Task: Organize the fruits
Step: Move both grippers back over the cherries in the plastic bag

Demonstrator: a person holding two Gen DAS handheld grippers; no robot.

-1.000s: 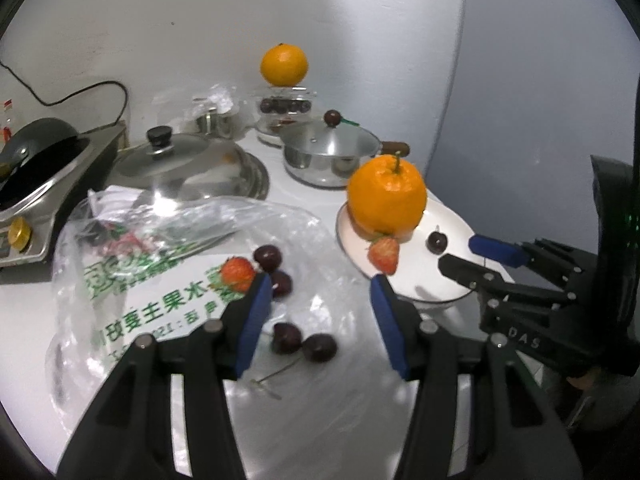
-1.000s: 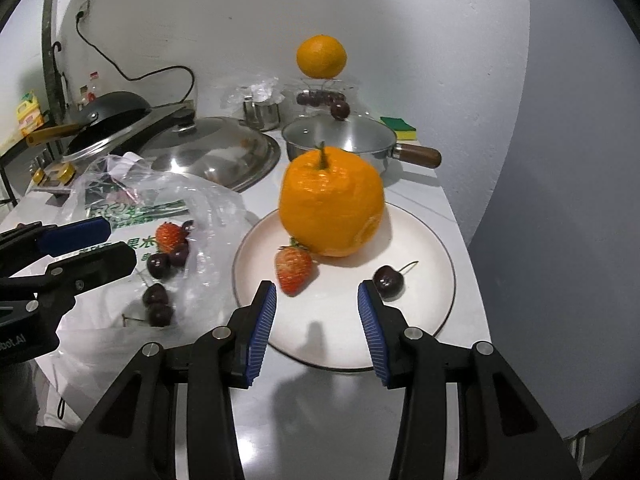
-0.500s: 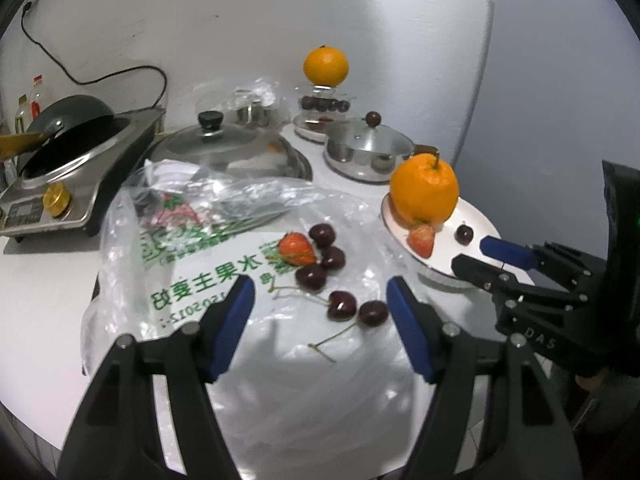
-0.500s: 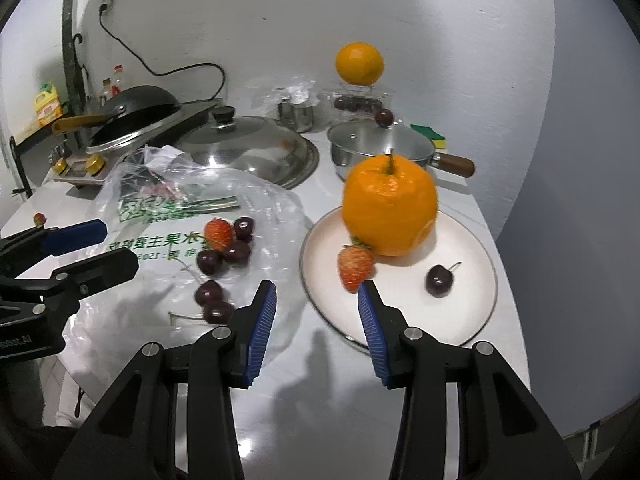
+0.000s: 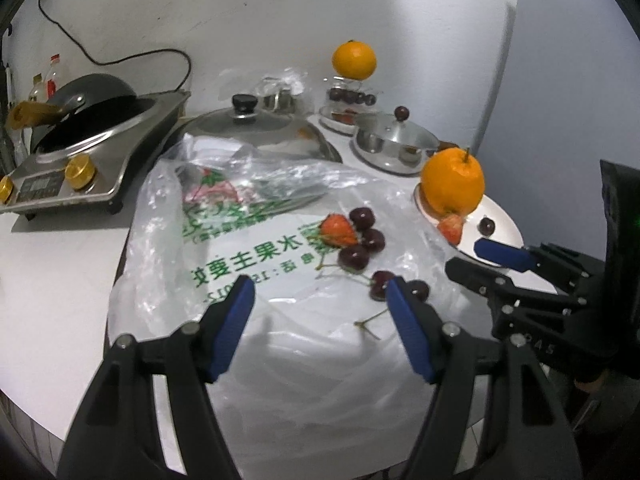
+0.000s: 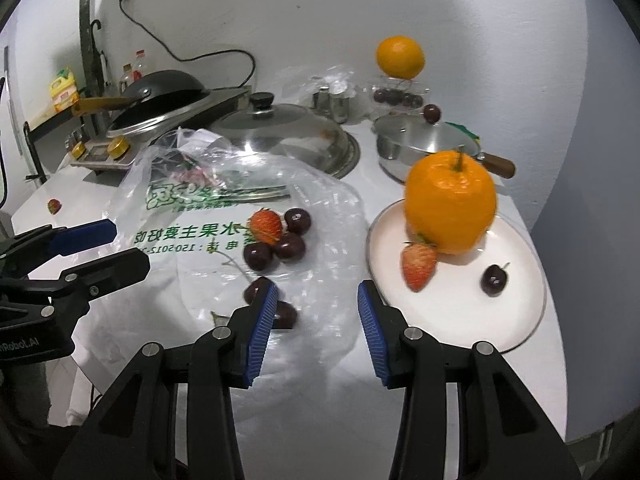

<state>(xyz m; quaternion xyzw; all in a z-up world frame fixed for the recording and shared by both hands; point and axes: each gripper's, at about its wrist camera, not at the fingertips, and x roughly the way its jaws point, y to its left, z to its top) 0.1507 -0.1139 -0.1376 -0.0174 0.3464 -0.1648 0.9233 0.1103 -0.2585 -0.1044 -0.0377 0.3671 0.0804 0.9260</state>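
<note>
wrist views, low, facing wall, sharing plate [image 5: 505,227]

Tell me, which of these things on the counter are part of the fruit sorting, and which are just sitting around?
Part of the job:
plate
big orange
strawberry on the plate
cherry on the plate
plastic bag
strawberry on the bag
loose cherries

Just lying about:
wok
glass lid
saucepan
far orange

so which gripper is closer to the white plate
Right. The right gripper hangs open just off the plate rim; the left gripper is open over the plastic bag, farther away.
</note>
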